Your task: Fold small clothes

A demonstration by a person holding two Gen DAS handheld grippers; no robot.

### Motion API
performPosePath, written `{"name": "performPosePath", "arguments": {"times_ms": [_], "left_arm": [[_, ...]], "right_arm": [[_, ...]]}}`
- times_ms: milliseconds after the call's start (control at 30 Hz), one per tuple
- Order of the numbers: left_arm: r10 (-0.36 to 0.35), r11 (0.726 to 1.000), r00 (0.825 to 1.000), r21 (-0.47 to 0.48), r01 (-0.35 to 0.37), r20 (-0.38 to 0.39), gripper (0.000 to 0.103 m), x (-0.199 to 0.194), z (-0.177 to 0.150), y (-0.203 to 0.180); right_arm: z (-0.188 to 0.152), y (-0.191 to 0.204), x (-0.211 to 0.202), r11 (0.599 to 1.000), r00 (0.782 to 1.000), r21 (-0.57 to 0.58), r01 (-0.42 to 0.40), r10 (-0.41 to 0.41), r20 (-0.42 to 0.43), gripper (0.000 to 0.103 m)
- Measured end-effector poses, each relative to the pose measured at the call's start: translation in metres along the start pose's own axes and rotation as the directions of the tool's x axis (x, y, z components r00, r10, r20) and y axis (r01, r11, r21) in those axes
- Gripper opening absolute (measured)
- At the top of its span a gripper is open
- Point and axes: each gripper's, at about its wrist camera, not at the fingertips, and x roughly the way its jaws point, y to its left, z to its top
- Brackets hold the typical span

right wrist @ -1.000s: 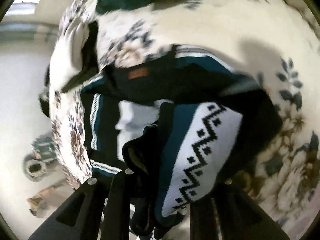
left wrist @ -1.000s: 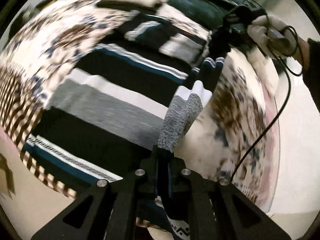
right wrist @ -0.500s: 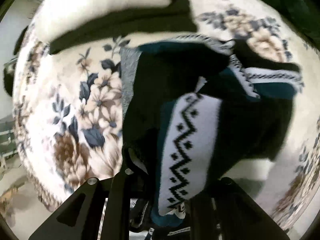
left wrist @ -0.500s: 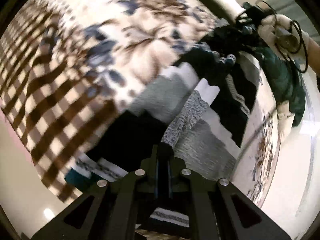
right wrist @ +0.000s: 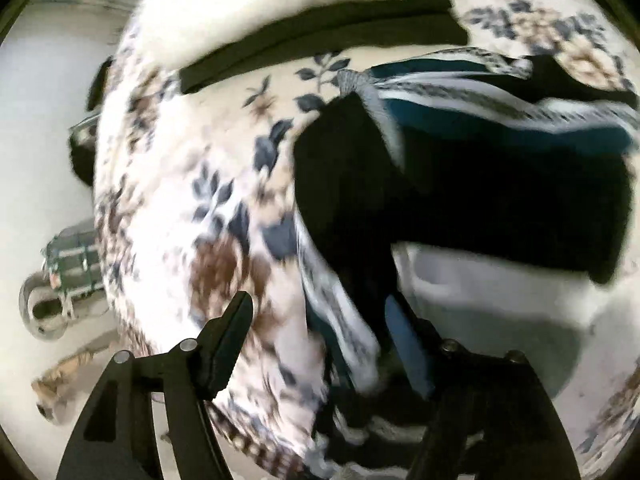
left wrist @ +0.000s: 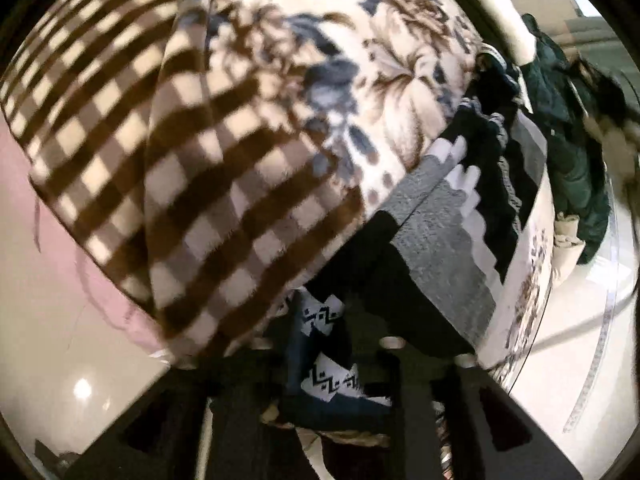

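Observation:
A small knit sweater with black, grey, white and teal stripes lies folded on a floral blanket. In the left wrist view my left gripper has its jaws apart, and the sweater's patterned hem lies between them. In the right wrist view the sweater lies flat on the floral blanket. My right gripper is open, and the striped edge lies loose between its fingers.
The blanket has a brown checked border at its near edge, over a pale floor. A dark green garment lies at the far right. A white pillow lies beyond the sweater. Slippers and a bag sit on the floor.
Both grippers have opened and let go of the sweater. The lifted edge has been laid down over the rest. The left gripper has dropped toward the blanket's near edge.

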Motion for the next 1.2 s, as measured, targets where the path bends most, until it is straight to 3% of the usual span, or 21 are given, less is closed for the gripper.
{"name": "performPosePath", "arguments": {"times_ms": [67, 200, 267, 300, 333, 367, 433, 533, 633, 767, 833, 900, 1000, 1033, 1133, 1200], "left_arm": [[-0.019, 0.999, 1.000, 0.039, 0.019, 0.002, 0.064, -0.003, 0.003, -0.008], [0.090, 0.977, 0.995, 0.196, -0.080, -0.041, 0.067, 0.021, 0.002, -0.043], [0.150, 0.958, 0.988, 0.253, -0.138, -0.026, 0.060, 0.026, -0.005, -0.054], [0.168, 0.947, 0.986, 0.279, -0.158, -0.012, 0.051, 0.029, -0.010, -0.060], [0.209, 0.927, 0.978, 0.319, -0.198, -0.001, 0.029, 0.034, -0.015, -0.066], [0.253, 0.903, 0.968, 0.359, -0.237, 0.003, 0.015, 0.041, -0.020, -0.070], [0.280, 0.877, 0.959, 0.397, -0.269, 0.030, 0.004, 0.048, -0.028, -0.075], [0.306, 0.858, 0.949, 0.410, -0.310, 0.077, 0.002, 0.045, -0.032, -0.079], [0.319, 0.863, 0.941, 0.375, -0.338, 0.112, 0.002, 0.029, -0.032, -0.078], [0.351, 0.880, 0.934, 0.318, -0.353, 0.066, 0.003, 0.023, -0.023, -0.066], [0.302, 0.913, 0.953, 0.282, -0.294, 0.016, 0.007, 0.012, -0.015, -0.066], [0.287, 0.915, 0.958, 0.289, -0.280, 0.020, 0.012, -0.005, -0.005, -0.075], [0.138, 0.950, 0.988, 0.272, -0.153, 0.074, 0.041, -0.031, 0.028, -0.107], [0.070, 0.957, 0.993, 0.276, -0.094, 0.095, 0.056, -0.032, 0.049, -0.124], [-0.050, 0.954, 0.993, 0.300, 0.015, 0.110, 0.059, -0.012, 0.108, -0.165], [-0.092, 0.939, 0.988, 0.340, 0.044, 0.125, 0.059, 0.013, 0.156, -0.202]], "right_arm": [[-0.034, -0.013, -0.009, 0.999, 1.000, -0.027, 0.028, -0.027, 0.010, 0.071], [-0.108, -0.060, -0.007, 0.995, 0.995, -0.019, 0.098, -0.098, 0.007, 0.071], [-0.143, -0.094, 0.001, 0.994, 0.995, 0.048, 0.097, -0.096, -0.025, 0.071], [-0.157, -0.111, 0.005, 0.992, 0.996, 0.093, 0.085, -0.082, -0.037, 0.071], [-0.170, -0.128, 0.009, 0.987, 0.997, 0.145, 0.062, -0.056, -0.048, 0.071], [-0.186, -0.145, 0.013, 0.981, 0.998, 0.194, 0.030, -0.021, -0.053, 0.071], [-0.209, -0.166, 0.020, 0.971, 0.999, 0.240, 0.021, -0.009, -0.052, 0.071], [-0.243, -0.183, 0.027, 0.964, 0.999, 0.266, 0.016, -0.007, -0.036, 0.071], [-0.278, -0.188, 0.032, 0.961, 0.999, 0.276, -0.014, 0.026, -0.040, 0.071], [-0.305, -0.187, 0.035, 0.963, 0.996, 0.267, -0.040, 0.059, -0.061, 0.071], [-0.310, -0.181, 0.035, 0.968, 0.997, 0.249, -0.039, 0.055, -0.057, 0.071], [-0.304, -0.179, 0.026, 0.972, 0.999, 0.232, -0.038, 0.045, -0.025, 0.071], [-0.282, -0.175, 0.010, 0.973, 0.999, 0.228, -0.043, 0.036, 0.035, 0.071], [-0.270, -0.178, 0.000, 0.971, 0.997, 0.233, -0.048, 0.034, 0.065, 0.071], [-0.230, -0.176, -0.019, 0.967, 0.991, 0.249, -0.061, 0.029, 0.128, 0.071], [-0.194, -0.178, -0.037, 0.966, 0.981, 0.249, -0.071, 0.023, 0.192, 0.071]]}}
